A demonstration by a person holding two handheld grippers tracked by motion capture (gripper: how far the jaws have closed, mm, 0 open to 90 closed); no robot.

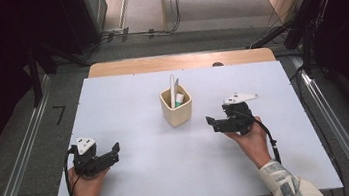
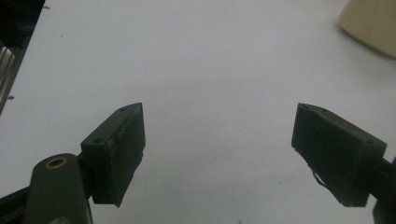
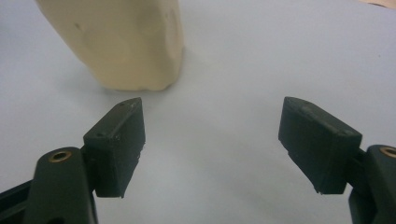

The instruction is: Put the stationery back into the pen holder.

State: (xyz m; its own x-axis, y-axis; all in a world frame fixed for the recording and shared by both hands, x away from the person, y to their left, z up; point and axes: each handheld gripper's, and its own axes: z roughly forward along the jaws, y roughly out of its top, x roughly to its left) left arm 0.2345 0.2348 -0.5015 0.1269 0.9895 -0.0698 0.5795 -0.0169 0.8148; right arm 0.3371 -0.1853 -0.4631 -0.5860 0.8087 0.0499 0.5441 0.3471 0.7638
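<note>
A cream square cup point(image 1: 177, 106) stands near the middle of the white table point(image 1: 171, 169), with a white tube and a green-tipped item upright inside it. My left gripper point(image 1: 113, 151) rests low at the front left, held by a hand, jaws wide open over bare table point(image 2: 217, 135). My right gripper point(image 1: 211, 122) sits just right of the cup, also open with nothing between its jaws point(image 3: 212, 135). The cup's base point(image 3: 126, 42) is close ahead of the right jaws at upper left. A corner of the cup point(image 2: 371, 25) is at the upper right of the left gripper view.
The white sheet lies on a wooden tabletop point(image 1: 178, 61) whose far edge is exposed. Metal rails point(image 1: 23, 157) run along both sides on the grey floor. Dark stands and cables point(image 1: 149, 30) are beyond the table's far end.
</note>
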